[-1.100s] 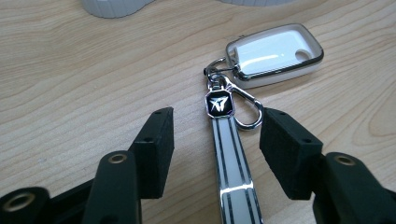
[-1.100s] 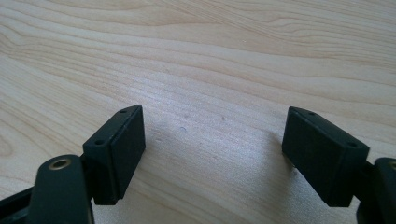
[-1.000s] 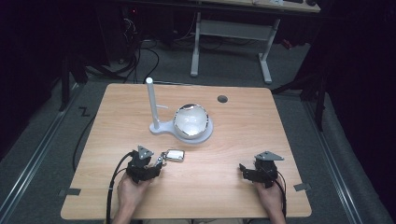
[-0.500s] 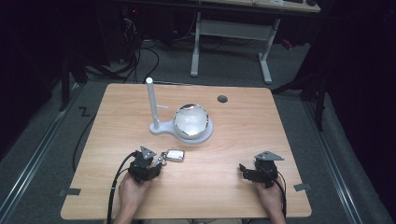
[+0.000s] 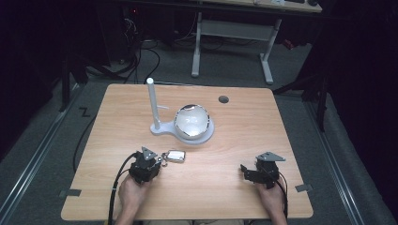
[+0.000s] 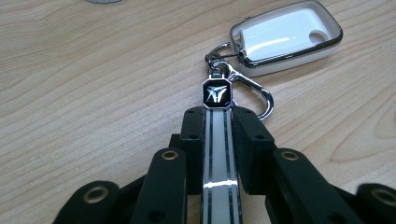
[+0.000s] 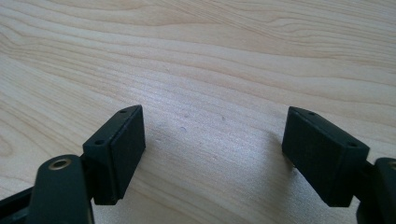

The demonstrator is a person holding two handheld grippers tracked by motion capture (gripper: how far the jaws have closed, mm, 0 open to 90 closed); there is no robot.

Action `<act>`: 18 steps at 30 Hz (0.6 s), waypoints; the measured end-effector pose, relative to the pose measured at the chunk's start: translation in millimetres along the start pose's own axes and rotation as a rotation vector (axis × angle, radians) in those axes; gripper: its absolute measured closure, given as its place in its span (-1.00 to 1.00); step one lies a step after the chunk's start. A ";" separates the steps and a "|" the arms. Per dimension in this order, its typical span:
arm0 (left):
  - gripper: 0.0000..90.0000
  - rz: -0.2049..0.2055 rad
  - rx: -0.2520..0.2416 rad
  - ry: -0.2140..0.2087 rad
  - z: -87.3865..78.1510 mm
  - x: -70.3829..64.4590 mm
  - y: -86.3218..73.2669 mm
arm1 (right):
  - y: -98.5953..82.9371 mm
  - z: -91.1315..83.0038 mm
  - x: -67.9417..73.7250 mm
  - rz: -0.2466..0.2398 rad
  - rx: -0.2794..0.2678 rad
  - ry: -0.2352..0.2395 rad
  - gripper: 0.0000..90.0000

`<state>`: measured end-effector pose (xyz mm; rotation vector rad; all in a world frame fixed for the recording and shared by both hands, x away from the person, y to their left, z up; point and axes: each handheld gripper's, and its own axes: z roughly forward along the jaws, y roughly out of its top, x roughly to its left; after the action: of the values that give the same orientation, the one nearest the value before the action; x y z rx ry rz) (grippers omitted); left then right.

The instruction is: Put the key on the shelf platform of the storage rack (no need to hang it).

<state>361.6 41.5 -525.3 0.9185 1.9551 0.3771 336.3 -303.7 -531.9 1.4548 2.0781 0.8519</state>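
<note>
White key fob (image 6: pixel 285 35) lies far-right of the left tool (image 6: pixel 217 126), which pinches its strap (image 6: pixel 216 154); right tool (image 7: pixel 212 154) gapes apart

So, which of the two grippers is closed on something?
The left gripper: its jaws clamp the white strap of the key fob. The right gripper has its jaws wide apart over the bare table.
</note>
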 end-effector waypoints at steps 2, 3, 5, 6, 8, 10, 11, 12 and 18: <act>0.67 0.020 0.008 -0.012 -0.7 0.8 0.0 | 0.0 0.1 -0.1 0.000 -0.001 0.000 -0.52; 0.67 0.025 0.013 -0.017 -1.5 1.1 0.3 | 0.0 0.1 0.1 0.002 -0.001 0.000 -0.52; 0.68 0.005 0.012 -0.022 -3.8 -0.1 1.6 | 0.0 0.1 0.0 0.001 -0.001 0.001 -0.52; 0.68 -0.011 0.011 -0.025 -5.3 -0.9 3.1 | 0.0 0.1 -0.1 0.000 -0.001 0.000 -0.52; 0.68 -0.030 0.015 -0.040 -9.1 -2.0 7.3 | 0.0 0.1 0.0 0.001 -0.001 0.001 -0.52; 0.68 -0.037 0.015 -0.053 -13.0 -3.7 10.4 | 0.0 0.1 0.0 0.002 -0.001 0.001 -0.52; 0.68 -0.033 0.012 -0.060 -15.0 -4.4 12.2 | 0.0 0.1 0.0 0.002 -0.001 0.001 -0.52; 0.68 -0.031 0.015 -0.073 -17.1 -5.2 13.9 | 0.0 0.2 -0.1 0.000 -0.001 0.001 -0.52; 0.68 -0.097 0.015 -0.118 -30.7 -15.2 27.7 | 0.0 0.1 0.0 0.002 -0.001 0.001 -0.52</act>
<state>353.0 52.1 -483.5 0.8332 1.8884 0.2479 336.4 -303.7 -532.0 1.4562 2.0772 0.8541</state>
